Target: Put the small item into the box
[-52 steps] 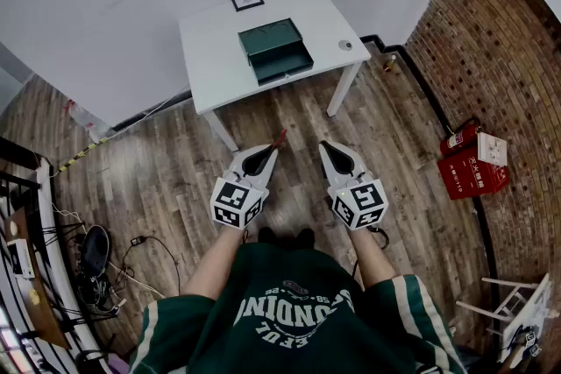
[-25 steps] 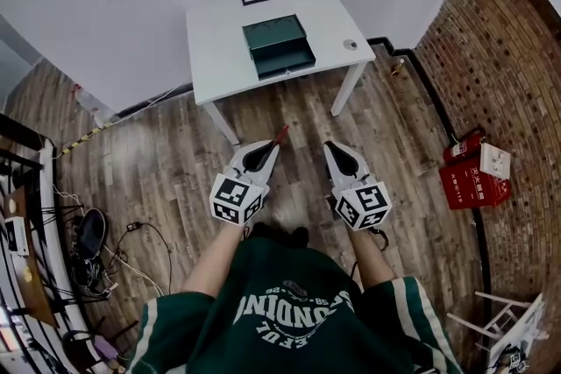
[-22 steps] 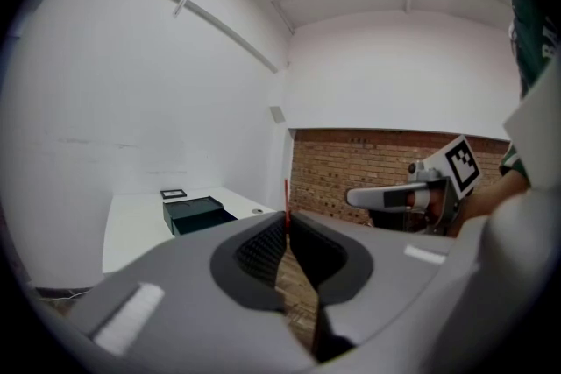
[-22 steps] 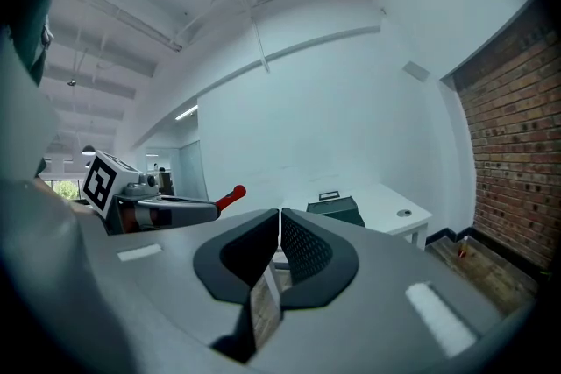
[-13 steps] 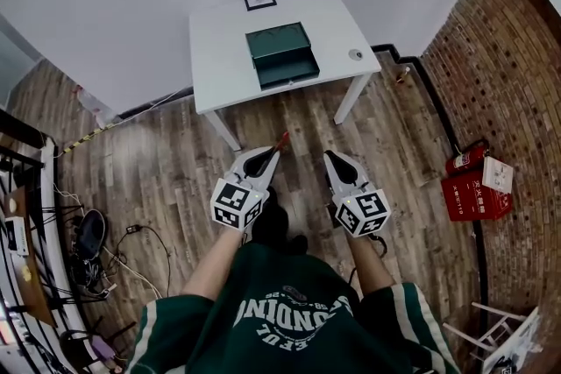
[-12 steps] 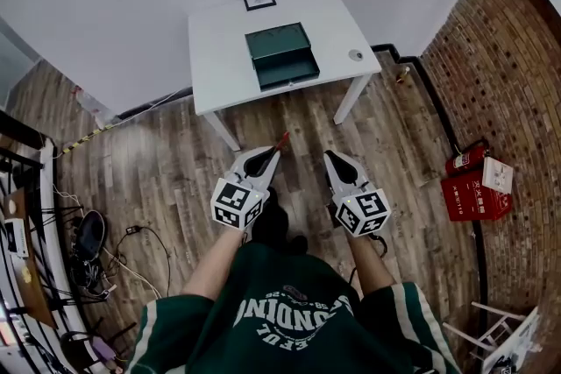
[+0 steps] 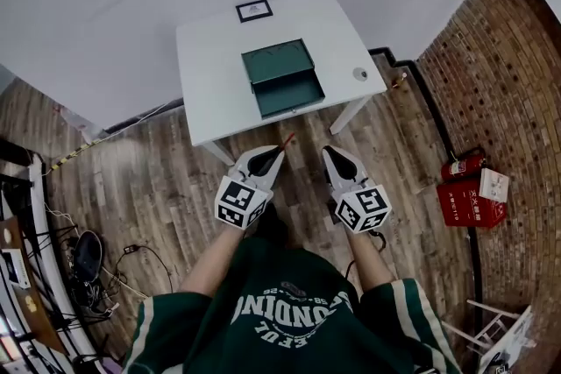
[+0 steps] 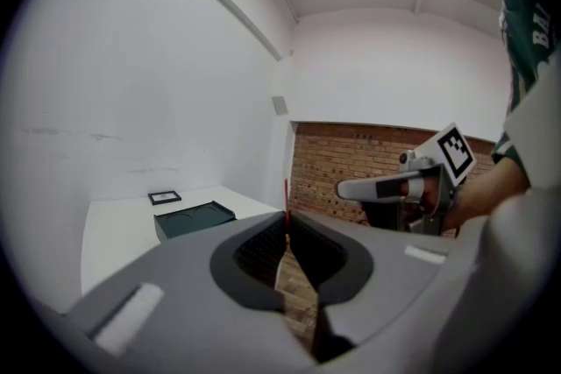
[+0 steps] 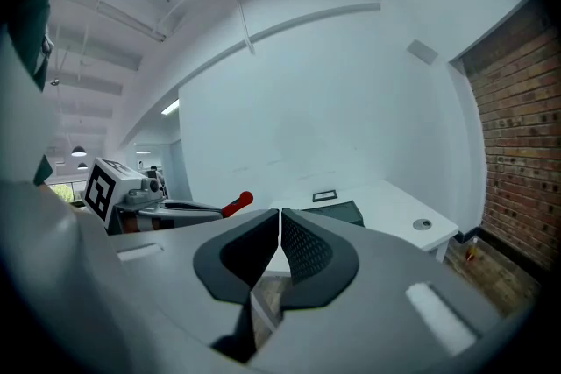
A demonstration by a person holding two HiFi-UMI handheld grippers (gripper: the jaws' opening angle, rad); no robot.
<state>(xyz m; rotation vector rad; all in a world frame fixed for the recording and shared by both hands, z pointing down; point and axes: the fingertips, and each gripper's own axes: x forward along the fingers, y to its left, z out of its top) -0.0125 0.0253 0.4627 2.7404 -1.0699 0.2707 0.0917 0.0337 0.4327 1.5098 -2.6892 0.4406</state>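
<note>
Now nearer table [image 7: 210, 88]; left gripper [image 7: 276, 150] pinches red item [image 7: 287, 137]; right gripper [image 7: 326, 151] closed.

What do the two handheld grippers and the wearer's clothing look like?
Both the left gripper and right gripper have light grey tapering bodies with black ribbed linings, each carrying a white cube with black square markers. The person wears a dark green shirt with white lettering and white-striped short sleeves.

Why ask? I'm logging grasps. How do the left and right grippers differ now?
The left gripper is shut on a small red item; the right gripper is shut on nothing. The left's marker cube pattern differs from the right's. Both point toward the white table.
</note>
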